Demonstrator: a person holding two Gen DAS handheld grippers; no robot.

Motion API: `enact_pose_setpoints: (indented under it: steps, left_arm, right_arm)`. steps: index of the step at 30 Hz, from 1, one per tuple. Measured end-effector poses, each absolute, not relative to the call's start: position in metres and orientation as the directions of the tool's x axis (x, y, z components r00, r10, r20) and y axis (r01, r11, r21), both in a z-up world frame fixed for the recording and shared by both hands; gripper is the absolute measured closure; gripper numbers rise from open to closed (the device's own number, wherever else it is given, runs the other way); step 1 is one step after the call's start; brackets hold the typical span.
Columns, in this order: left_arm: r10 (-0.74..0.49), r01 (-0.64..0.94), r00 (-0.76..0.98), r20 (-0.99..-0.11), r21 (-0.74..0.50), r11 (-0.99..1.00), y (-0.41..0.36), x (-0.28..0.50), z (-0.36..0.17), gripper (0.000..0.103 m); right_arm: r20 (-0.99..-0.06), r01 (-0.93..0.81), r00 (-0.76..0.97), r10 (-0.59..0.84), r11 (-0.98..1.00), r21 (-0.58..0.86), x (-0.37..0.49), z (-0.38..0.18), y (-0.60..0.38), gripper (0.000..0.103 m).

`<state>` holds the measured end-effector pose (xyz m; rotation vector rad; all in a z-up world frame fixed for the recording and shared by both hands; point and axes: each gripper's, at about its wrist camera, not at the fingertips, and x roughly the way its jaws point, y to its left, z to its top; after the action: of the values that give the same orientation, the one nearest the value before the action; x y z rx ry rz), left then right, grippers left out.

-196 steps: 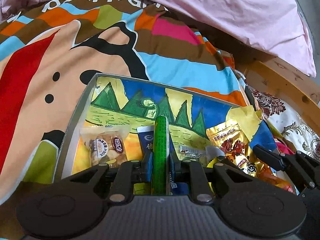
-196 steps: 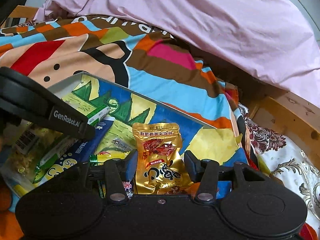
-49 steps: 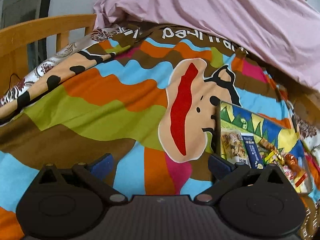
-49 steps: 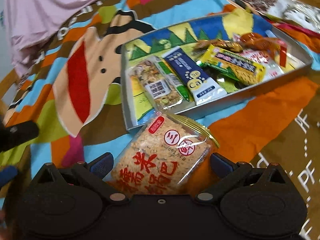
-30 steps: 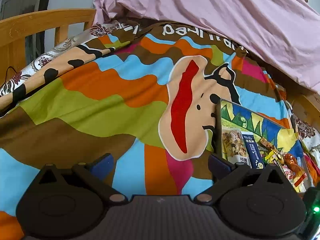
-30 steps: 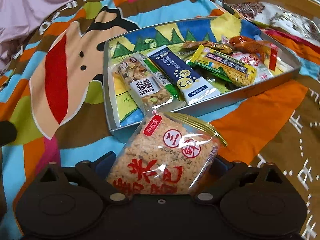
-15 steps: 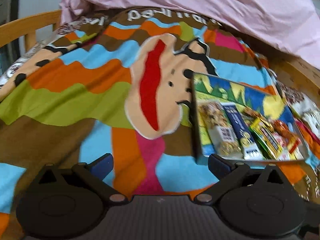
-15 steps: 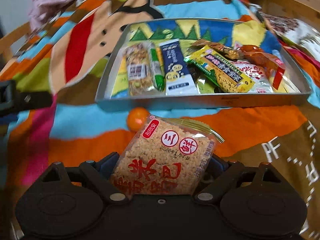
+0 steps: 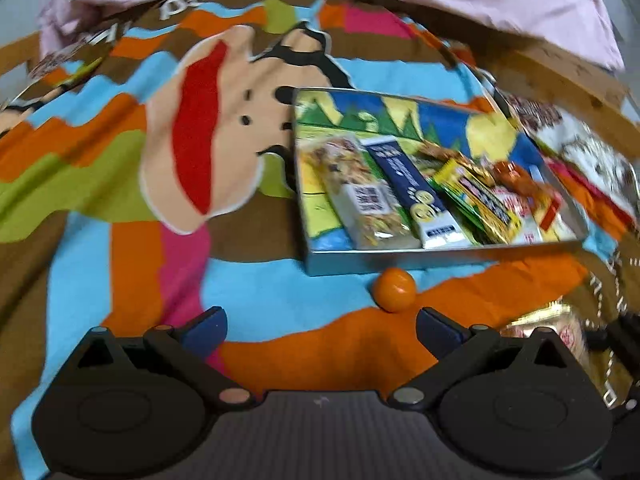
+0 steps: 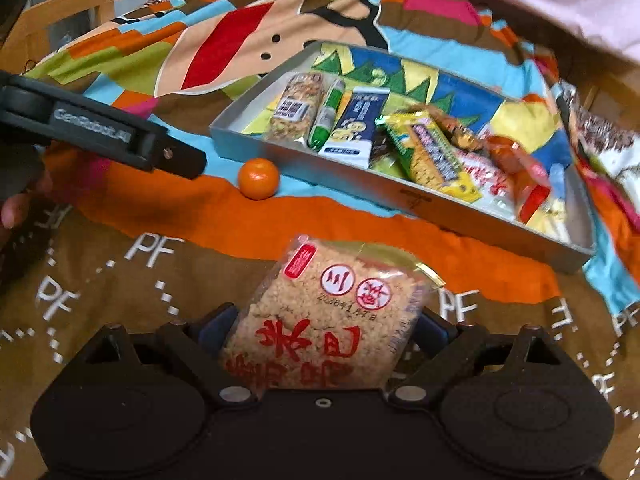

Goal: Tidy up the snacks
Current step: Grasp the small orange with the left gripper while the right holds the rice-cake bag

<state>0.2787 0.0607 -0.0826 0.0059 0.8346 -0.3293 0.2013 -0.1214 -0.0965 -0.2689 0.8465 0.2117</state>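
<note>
The right gripper [image 10: 320,328] still has its jaws clamped on the rice cake packet [image 10: 320,320], now swung back above the brown blanket [image 10: 120,280] printed "PF". The left gripper [image 9: 320,324] has come nearer, jaws wide and empty, "GenRobot.AI" on its side. Beyond lie an orange [image 10: 258,179] and the snack tray [image 10: 460,216].

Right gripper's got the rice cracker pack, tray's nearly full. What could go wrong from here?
1. The right gripper pinches the rice cracker pack only by its side edges; the slick wrapper may slip or the cracker crush.
2. The tray is crowded; bare floor shows only at its left end, so the pack may land on other snacks.
3. The orange against the tray wall may get knocked and roll.
</note>
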Motion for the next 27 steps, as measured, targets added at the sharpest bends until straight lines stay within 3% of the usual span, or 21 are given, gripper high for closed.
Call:
enact_pose_setpoints:
  steps: [6,15,27]
  left_arm:
    - [-0.281,0.333,0.626,-0.728,-0.077,0.940,0.044,0.277,-0.087,0.000]
    - [-0.294,0.346,0.605,-0.740,-0.089,0.934,0.036,0.285,-0.097,0.001]
    - [-0.285,0.343,0.621,-0.730,-0.074,0.936,0.030,0.289,-0.101,0.001]
  right_arm:
    - [-0.697,-0.308,0.714,0.072,0.926,-0.220,0.203,-0.099,-0.124,0.006]
    - [-0.699,-0.227,0.711,0.081,0.966,-0.119,0.214,-0.099,-0.133,0.001]
    - [-0.718,-0.119,0.695,0.044,0.991,-0.055,0.215,-0.109,-0.137,0.001]
